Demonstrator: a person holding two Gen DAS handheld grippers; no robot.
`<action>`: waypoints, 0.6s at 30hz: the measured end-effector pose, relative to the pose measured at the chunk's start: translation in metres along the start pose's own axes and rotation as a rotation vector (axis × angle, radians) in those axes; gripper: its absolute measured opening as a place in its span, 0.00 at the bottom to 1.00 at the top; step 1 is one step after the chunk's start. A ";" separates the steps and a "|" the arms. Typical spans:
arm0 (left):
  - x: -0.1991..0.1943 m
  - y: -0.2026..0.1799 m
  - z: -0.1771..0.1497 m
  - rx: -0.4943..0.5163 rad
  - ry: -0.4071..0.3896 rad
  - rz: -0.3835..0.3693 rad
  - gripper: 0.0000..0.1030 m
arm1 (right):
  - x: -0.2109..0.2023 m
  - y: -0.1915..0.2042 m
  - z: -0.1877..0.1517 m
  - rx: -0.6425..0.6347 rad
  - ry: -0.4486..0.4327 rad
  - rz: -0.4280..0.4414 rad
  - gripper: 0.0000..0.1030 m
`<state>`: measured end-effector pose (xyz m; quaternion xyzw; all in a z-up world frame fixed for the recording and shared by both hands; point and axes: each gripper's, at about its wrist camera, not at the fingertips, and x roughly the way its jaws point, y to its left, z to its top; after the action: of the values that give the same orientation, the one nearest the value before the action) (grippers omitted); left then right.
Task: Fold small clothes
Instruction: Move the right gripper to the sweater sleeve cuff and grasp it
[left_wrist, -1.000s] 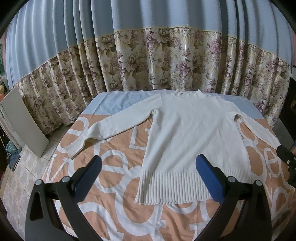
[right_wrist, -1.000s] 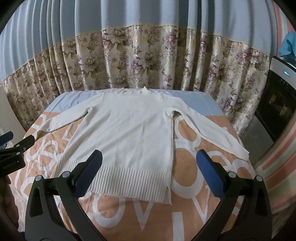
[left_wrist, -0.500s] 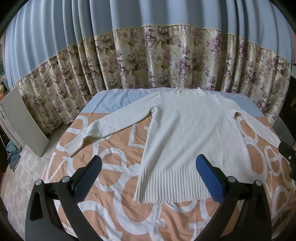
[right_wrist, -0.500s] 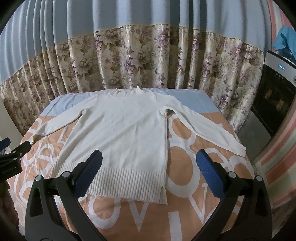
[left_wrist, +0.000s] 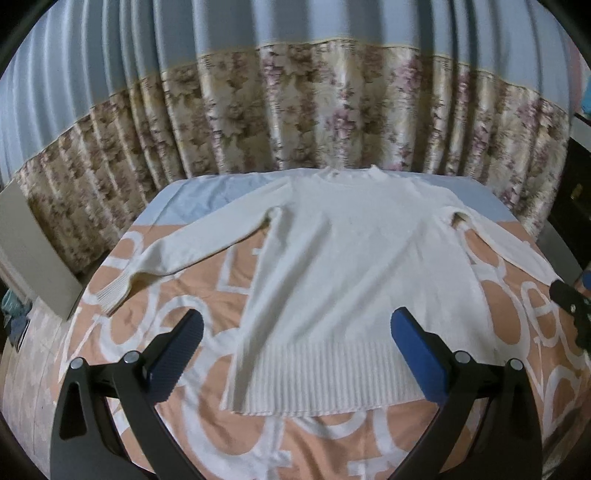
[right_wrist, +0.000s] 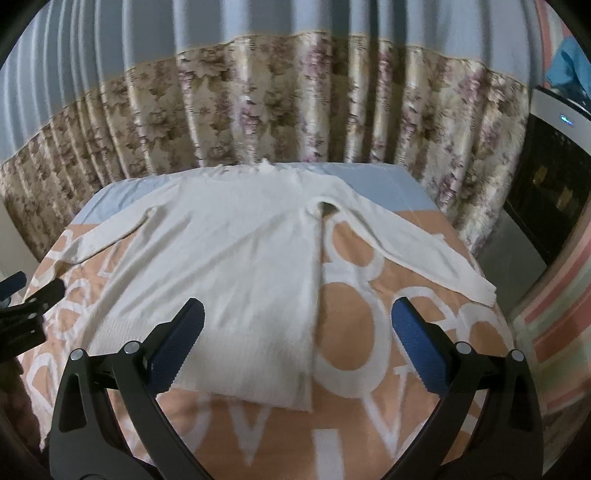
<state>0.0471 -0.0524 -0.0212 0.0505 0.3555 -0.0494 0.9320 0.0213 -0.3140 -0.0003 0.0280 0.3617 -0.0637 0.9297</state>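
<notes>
A white long-sleeved sweater (left_wrist: 354, 266) lies flat on the bed, collar at the far end, ribbed hem nearest me, both sleeves spread outward. In the left wrist view my left gripper (left_wrist: 295, 350) hovers open above the hem, nothing between its blue pads. The right wrist view shows the same sweater (right_wrist: 236, 258), with my right gripper (right_wrist: 297, 349) open over its lower right corner. The right sleeve's cuff (right_wrist: 480, 290) lies near the bed's right edge. Each gripper shows at the edge of the other's view.
The bed has an orange cover with large white letters (left_wrist: 332, 443) and a pale blue sheet at the far end. Floral and blue curtains (left_wrist: 295, 110) hang close behind. A white board (left_wrist: 33, 254) leans at the left; a dark appliance (right_wrist: 546, 192) stands at the right.
Both grippers have swung rightward and drawn closer to the sweater's hem; the sweater itself has not moved. Both stay open.
</notes>
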 end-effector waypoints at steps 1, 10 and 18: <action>0.002 -0.005 0.000 0.005 0.003 -0.008 0.99 | 0.002 -0.007 -0.001 0.004 -0.003 -0.014 0.97; 0.023 -0.025 -0.005 0.016 0.022 -0.015 0.99 | 0.030 -0.115 -0.012 0.083 -0.027 -0.149 0.97; 0.058 -0.036 -0.007 0.025 0.025 0.007 0.99 | 0.064 -0.196 -0.020 0.118 -0.021 -0.225 0.97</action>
<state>0.0813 -0.0908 -0.0674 0.0639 0.3664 -0.0497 0.9269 0.0277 -0.5129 -0.0599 0.0415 0.3483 -0.1889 0.9172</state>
